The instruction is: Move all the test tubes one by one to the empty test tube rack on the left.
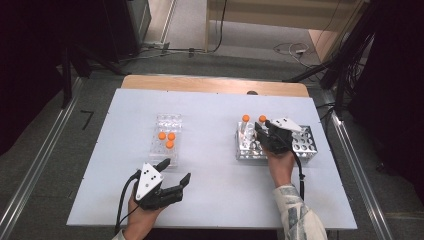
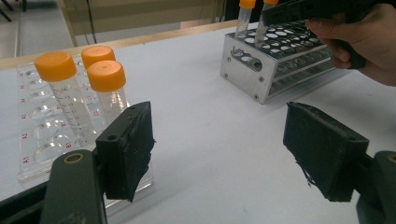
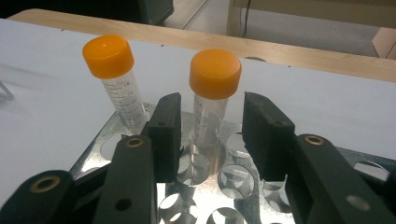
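Observation:
A metal tube rack (image 1: 305, 145) stands right of centre, with two orange-capped tubes upright at its far left corner. My right gripper (image 1: 261, 125) reaches over the rack. Its jaws stand on either side of the right-hand tube (image 3: 215, 73), with a small gap on each side, so the gripper (image 3: 210, 133) is open. The other tube (image 3: 108, 56) stands free to its left. A clear plastic rack (image 1: 168, 122) left of centre holds three orange-capped tubes (image 2: 106, 74). My left gripper (image 1: 176, 169) rests near that rack's front end, open and with nothing between its pads (image 2: 322, 149).
The white table top (image 1: 215, 175) has bare room between the two racks and along the front. A wooden edge (image 1: 210, 82) runs along the back. Cables lie on the floor beyond. The metal rack (image 2: 261, 70) has many vacant holes.

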{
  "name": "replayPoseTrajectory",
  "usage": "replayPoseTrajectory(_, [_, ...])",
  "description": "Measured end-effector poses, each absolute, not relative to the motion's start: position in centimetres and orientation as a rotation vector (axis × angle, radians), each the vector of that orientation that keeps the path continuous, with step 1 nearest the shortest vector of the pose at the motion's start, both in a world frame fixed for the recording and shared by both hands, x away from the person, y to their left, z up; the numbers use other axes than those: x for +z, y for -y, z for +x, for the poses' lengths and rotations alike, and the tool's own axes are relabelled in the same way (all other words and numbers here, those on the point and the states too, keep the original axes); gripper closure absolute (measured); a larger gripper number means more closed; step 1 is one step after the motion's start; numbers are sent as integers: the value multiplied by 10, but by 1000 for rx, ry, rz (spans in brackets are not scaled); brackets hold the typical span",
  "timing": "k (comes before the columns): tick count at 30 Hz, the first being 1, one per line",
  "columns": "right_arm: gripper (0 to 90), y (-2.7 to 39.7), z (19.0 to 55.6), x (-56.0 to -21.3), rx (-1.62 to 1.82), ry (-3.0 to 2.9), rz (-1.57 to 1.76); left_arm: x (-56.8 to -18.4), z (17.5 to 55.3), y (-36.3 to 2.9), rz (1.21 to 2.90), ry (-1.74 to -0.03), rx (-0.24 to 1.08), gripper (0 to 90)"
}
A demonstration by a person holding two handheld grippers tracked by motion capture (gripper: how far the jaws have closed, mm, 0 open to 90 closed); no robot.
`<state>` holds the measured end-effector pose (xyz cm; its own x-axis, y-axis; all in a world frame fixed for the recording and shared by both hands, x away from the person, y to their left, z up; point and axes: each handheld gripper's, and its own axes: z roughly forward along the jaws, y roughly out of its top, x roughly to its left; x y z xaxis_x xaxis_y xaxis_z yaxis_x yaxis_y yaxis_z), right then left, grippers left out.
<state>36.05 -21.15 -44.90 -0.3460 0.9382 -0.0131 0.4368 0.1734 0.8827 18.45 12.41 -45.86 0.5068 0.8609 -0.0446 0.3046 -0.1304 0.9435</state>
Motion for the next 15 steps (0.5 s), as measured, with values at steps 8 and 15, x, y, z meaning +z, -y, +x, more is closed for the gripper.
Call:
replayPoseTrajectory(8, [632, 206, 367, -448, 1087, -1909, 1327, -459, 185, -123, 1693, -996, 650, 244])
replayPoseTrajectory(15, [671, 206, 372, -447, 1048, -1933, 1365, -460, 185, -122, 1700, -994, 647, 245])
